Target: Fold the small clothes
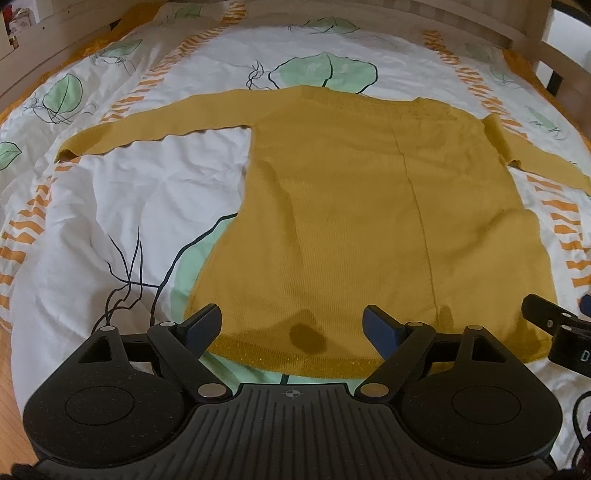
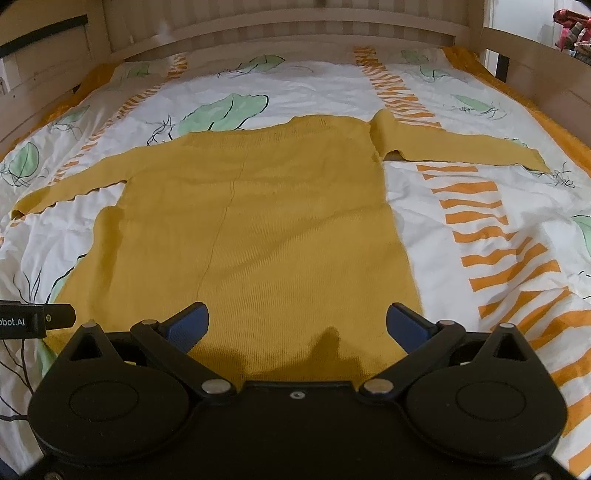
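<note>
The left claw is held spread wide above the near hem of a yellow sweater, with nothing pinched between its blue pads. The right claw is likewise spread and empty, over the hem just beside it. Ahead of both claws the sweater is laid flat, sleeves stretched out to either side, on a leaf-patterned bedspread. Beyond it a wooden bed frame is seen.
</note>
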The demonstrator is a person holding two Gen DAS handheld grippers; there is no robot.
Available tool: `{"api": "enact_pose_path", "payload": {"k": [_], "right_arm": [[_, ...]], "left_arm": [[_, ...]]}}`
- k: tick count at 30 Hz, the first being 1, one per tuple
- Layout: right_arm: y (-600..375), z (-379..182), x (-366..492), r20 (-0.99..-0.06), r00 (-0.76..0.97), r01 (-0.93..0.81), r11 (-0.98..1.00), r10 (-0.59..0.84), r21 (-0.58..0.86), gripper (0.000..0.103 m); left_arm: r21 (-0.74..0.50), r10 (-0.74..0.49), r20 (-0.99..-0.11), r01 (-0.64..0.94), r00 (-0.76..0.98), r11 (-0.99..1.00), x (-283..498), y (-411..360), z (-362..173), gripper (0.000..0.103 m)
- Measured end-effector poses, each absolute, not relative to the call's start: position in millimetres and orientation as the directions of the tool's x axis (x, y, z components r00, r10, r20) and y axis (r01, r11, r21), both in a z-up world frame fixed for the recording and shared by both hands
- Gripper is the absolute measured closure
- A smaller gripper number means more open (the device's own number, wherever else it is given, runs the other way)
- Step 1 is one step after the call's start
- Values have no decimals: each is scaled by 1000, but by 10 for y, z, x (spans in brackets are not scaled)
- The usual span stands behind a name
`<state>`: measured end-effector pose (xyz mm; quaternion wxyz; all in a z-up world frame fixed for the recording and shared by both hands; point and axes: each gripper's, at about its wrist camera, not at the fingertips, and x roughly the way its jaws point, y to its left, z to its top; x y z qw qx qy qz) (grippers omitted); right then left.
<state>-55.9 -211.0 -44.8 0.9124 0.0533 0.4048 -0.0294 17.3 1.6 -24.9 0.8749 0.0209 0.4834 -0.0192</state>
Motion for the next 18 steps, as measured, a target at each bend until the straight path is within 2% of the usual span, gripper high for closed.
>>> {"api": "enact_pose_path", "payload": {"k": [12, 18], "right_arm": [[-2165, -472, -539, -747, 665, 98, 990, 10, 101, 0], [-2311, -513, -488, -752, 655, 98, 978, 76, 185, 0]], "left_arm": [[26, -6, -851, 53, 524, 998, 211, -19, -256, 20], [33, -13, -838, 74, 545, 997, 274, -83, -230, 20]]}}
